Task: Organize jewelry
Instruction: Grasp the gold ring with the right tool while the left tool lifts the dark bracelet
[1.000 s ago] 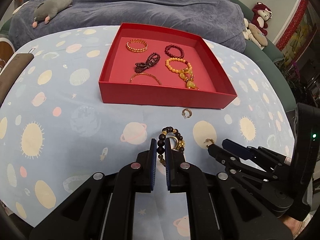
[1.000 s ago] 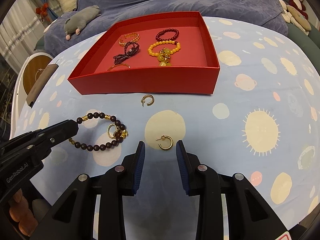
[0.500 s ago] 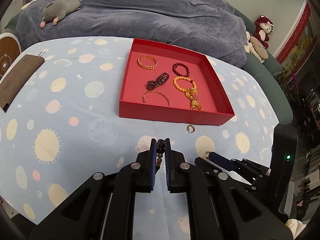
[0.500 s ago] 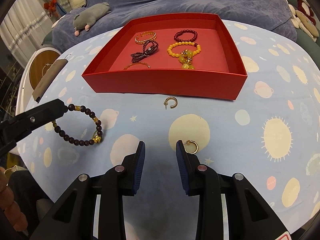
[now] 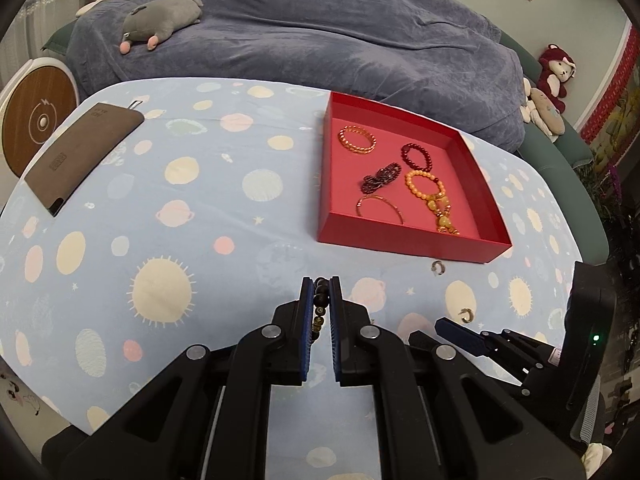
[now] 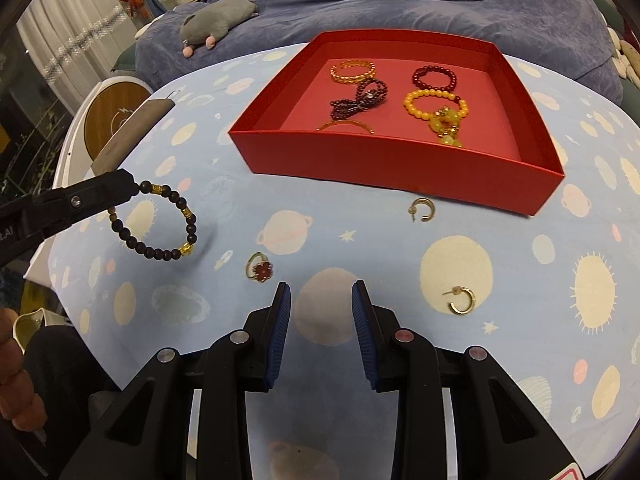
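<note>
Left tool: its two fingers are pressed together on the dark bead bracelet. The bracelet hangs from the tips, lifted off the table, over the table's near left part.
Right tool: its fingers stand wide apart with nothing between them. It touches nothing and hangs over the near edge of the table.
Table: it wears a light blue cloth with suns and planets.
Red box: it sits toward the far right side of the table. Five bracelets lie inside it, gold, dark red, purple, yellow and a thin gold one.
Flower ring: it lies on the cloth just beside the right tool's left finger, not touching it.
Gold hoop earring: it lies on the cloth near the right tool's other side.
Second hoop earring: it lies just in front of the red box's near wall.
</note>
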Available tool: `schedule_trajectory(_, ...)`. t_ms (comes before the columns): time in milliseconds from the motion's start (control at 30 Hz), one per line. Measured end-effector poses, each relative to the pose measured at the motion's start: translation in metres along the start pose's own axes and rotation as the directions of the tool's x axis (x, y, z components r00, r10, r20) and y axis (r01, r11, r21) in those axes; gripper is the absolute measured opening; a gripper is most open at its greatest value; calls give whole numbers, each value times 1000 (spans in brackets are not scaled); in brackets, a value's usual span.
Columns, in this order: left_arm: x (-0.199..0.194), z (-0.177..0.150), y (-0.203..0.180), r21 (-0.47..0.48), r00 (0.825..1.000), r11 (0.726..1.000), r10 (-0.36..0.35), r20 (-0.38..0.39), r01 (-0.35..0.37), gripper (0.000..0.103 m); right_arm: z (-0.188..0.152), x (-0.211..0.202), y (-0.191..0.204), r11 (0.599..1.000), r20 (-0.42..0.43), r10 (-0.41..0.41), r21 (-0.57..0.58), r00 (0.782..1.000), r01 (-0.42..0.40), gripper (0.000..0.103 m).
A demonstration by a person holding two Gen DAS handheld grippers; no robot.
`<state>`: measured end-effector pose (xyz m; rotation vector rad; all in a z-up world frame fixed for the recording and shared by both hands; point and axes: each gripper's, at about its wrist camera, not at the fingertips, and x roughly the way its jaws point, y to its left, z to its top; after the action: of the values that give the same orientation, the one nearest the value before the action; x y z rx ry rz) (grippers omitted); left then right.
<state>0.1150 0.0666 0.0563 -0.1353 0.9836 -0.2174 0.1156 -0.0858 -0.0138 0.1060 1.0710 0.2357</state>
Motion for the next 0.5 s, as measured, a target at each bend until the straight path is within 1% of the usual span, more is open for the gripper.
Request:
schedule_trajectory(133,6,-7,10,-11,999,1000,26,-20,-27,8,3,10,17,999,-8,16,-28,1000,-16,30)
schedule_trajectory(333,13,-12,17,-15,999,999,35,-33,-36,8,10,23,33,998,-19,25,-61,1000,-26,28)
schedule_trajectory(500,18,-15,19,-21,999,999,26,-46,-26,8,11,33,35,997,-40,13,-70,999,-15,16)
